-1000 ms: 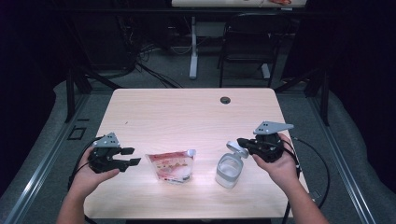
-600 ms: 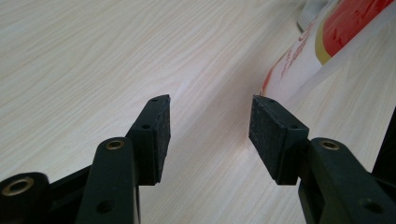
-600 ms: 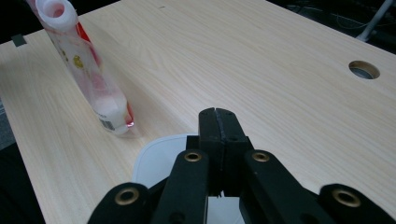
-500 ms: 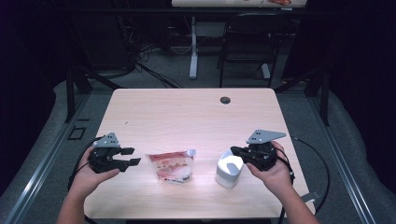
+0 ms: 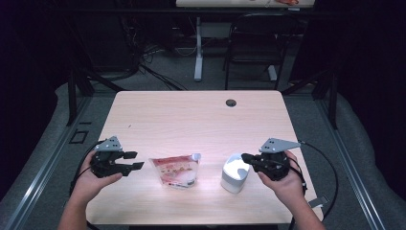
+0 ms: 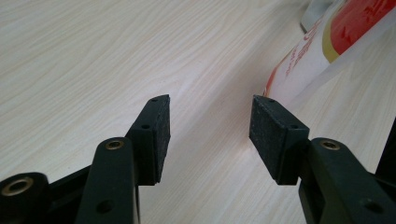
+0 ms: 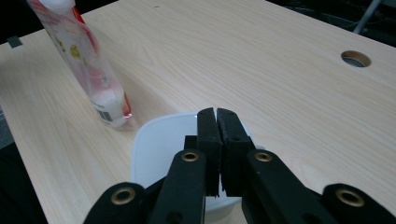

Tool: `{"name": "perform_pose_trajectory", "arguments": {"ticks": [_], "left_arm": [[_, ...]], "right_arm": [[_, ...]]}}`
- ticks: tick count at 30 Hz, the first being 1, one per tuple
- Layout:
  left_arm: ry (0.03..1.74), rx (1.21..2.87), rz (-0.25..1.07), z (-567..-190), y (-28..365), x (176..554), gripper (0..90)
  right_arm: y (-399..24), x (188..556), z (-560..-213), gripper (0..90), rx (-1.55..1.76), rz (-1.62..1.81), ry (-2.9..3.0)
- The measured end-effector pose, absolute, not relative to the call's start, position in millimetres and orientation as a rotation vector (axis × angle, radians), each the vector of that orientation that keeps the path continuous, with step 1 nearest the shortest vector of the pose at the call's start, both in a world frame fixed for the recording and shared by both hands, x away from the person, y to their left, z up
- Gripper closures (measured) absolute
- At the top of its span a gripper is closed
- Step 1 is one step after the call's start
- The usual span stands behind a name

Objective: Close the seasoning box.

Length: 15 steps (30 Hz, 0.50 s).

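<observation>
Right gripper (image 5: pixel 245 157), jaws pressed together, now over one white container (image 5: pixel 234 173); one pouch (image 5: pixel 176 170) beside; left gripper (image 5: pixel 136 160) spread.

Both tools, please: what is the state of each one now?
Left tool: open, holding nothing, beside the pouch.
Right tool: closed over the white container; whether it grips anything cannot be told.
</observation>
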<state>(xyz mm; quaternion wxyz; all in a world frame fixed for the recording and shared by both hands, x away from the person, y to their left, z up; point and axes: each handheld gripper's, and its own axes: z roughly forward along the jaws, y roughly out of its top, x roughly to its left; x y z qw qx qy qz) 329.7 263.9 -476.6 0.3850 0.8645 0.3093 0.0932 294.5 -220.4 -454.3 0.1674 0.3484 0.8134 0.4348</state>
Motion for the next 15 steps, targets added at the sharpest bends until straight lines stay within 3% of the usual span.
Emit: {"name": "perform_pose_trajectory", "arguments": {"ticks": [15], "left_arm": [[0.794, 2.211, 0.230, -479.7, 261.8, 330.5, 48.4]], "right_arm": [[-264.8, 279.2, -479.8, 85.3, 1.163, 1.219, 2.182]]}}
